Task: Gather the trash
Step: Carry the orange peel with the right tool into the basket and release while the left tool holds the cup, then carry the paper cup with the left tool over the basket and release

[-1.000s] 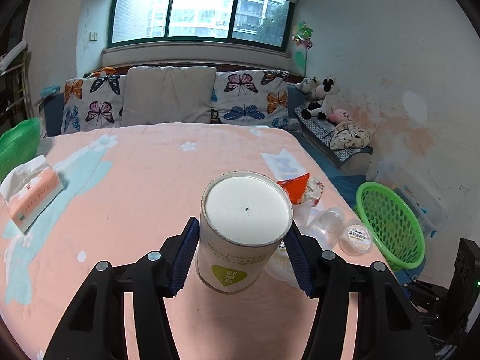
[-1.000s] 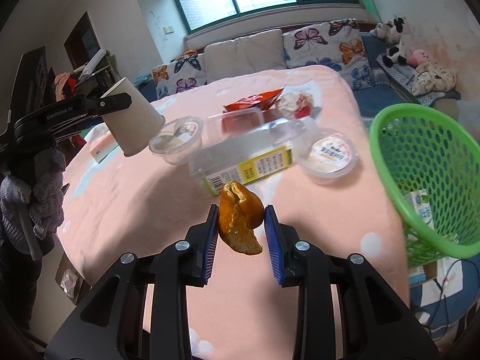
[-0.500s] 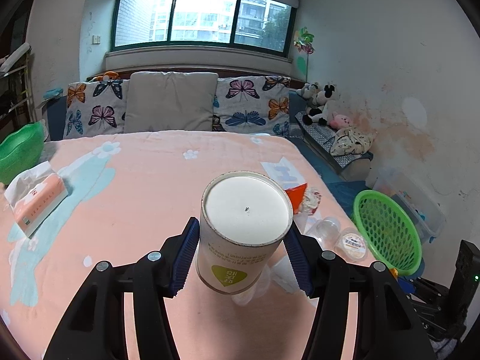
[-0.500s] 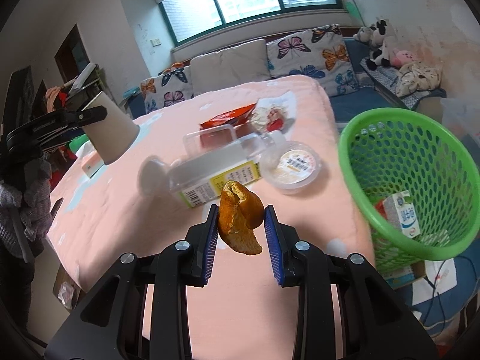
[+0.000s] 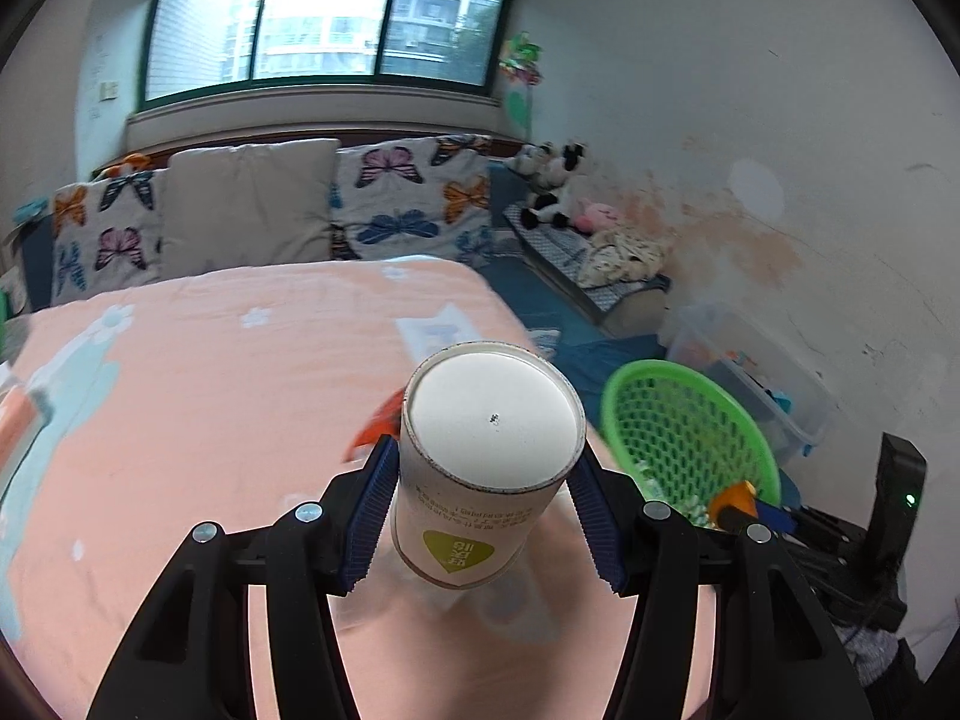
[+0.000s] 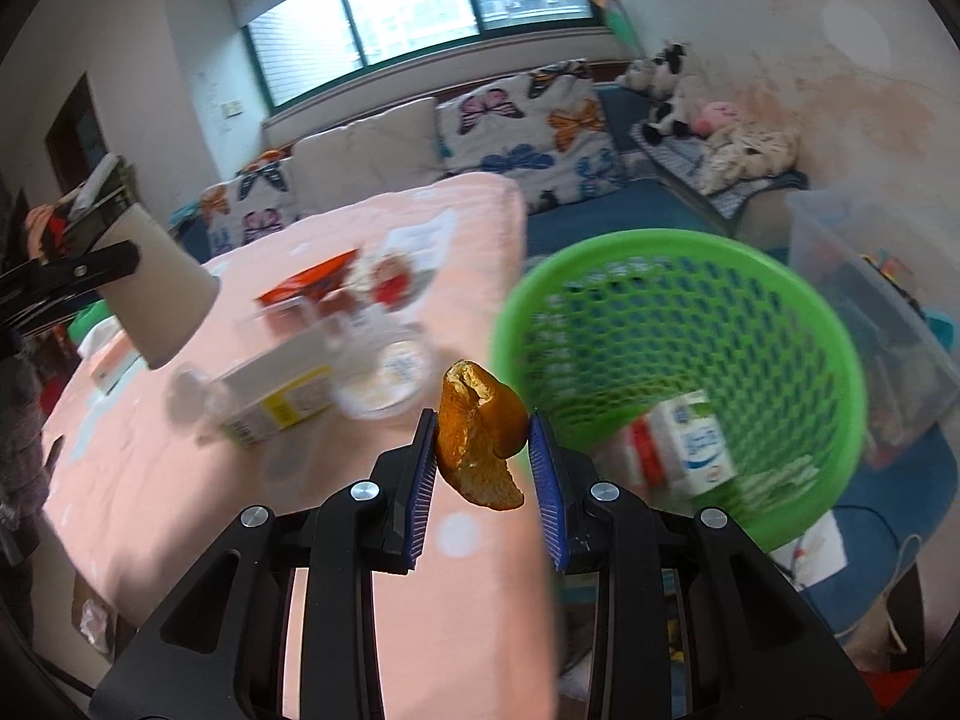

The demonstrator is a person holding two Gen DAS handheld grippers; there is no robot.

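- We see the pink-orange tablecloth-covered table [image 5: 198, 396] filling the left of both views; a row of butterfly-print cushions [image 5: 408, 198] sits behind it under the window
- We see a round green plastic mesh basket [image 6: 678, 372] beside the table's right edge, tilted toward the right wrist camera; a white-and-blue milk carton [image 6: 690, 444] lies inside it
- We note a clear plastic storage box [image 6: 870, 276] just behind the basket, near the wall
- Left gripper [image 5: 489, 516] is clamped on a white paper cup [image 5: 486, 468], flat bottom facing the camera, held above the table's right part; the basket is to its right
- On the table we see a clear rectangular plastic package with yellow label [image 6: 270, 396], blurred; a round clear lidded tub [image 6: 390, 378] touches it; a red snack wrapper [image 6: 312, 288] lies behind
- Right gripper [image 6: 483, 468] is pinching a piece of orange peel [image 6: 477, 438] between its blue pads, in the air over the table's near edge, just left of the basket rim
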